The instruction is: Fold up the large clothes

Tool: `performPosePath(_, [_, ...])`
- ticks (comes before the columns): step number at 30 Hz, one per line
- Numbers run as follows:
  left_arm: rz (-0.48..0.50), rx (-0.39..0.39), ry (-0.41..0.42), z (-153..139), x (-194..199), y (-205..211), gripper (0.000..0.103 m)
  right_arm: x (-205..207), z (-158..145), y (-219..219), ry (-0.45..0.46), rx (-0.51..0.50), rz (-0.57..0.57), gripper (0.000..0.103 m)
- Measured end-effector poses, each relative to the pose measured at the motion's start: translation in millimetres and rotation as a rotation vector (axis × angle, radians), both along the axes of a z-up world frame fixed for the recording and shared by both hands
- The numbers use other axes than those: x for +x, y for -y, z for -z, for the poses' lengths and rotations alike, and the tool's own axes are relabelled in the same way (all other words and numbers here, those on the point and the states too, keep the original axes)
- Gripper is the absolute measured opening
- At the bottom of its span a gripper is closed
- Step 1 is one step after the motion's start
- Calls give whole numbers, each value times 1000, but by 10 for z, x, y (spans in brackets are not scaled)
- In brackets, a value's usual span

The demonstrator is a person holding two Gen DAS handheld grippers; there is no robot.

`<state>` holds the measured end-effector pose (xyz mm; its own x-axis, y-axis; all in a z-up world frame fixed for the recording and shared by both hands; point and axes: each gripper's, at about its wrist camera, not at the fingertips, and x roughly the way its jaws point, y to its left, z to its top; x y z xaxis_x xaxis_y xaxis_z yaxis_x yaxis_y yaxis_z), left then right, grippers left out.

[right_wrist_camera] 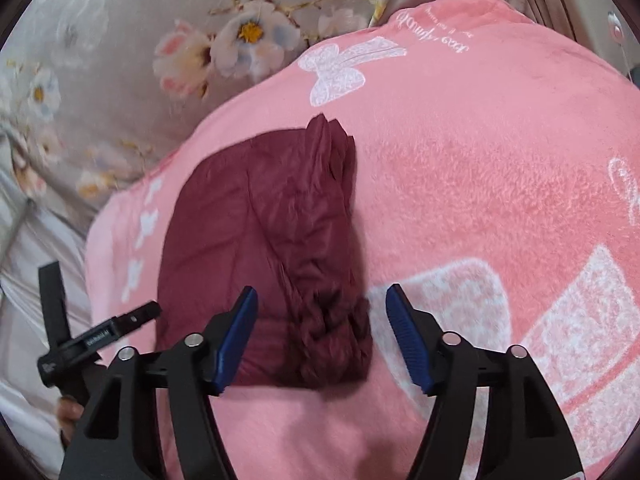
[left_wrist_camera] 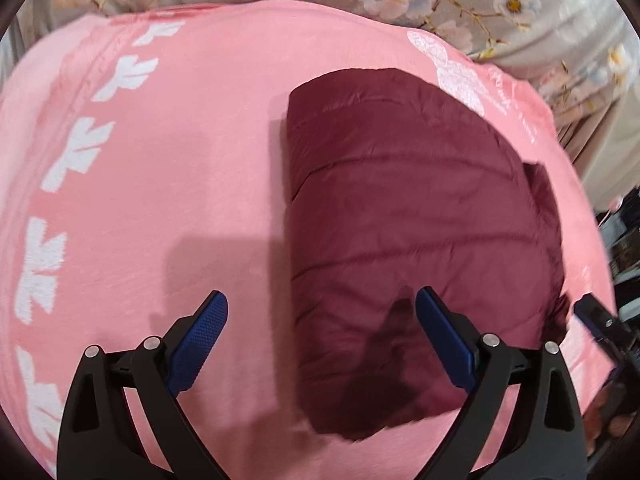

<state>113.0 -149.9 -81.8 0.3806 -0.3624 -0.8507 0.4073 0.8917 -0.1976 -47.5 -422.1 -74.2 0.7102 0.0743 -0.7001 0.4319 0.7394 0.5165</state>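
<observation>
Maroon quilted jacket lies folded into a compact block on the pink fleece blanket, which covers a bed with a grey floral sheet. Both tongs hang above it, empty. Left gripper: blue pads spread wide, one over bare blanket, one over the jacket's near edge, nothing between them. Right gripper: jaws apart too, straddling the bunched, gathered end of the bundle but not pressing on it.

My read: fold looks essentially done and the garment is free of both grippers. If anything is left, it's tidying that ruffled end, which would need a shallow pinch on the loose layers and a tuck under, without dragging the slippery shell open.

Unclear: whether sleeves and hood are fully tucked, since the layers hide the inside. Jacket edges are motion-blurred in both views. The blanket's far edges are cut off by the fisheye rim.
</observation>
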Motion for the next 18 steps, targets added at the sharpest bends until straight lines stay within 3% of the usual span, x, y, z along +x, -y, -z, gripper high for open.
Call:
performPosePath(3, [-3,-25,-44,30,161,125,95,175,121,60,-1,53,-2,68])
performPosePath(8, [-16,-15,-48,104,292,317,97,459,396,78,-20,156,-22,68])
performPosePath(18, [-40,-31,-64,260,508,438,98,552,598,36,8,168,-35,76])
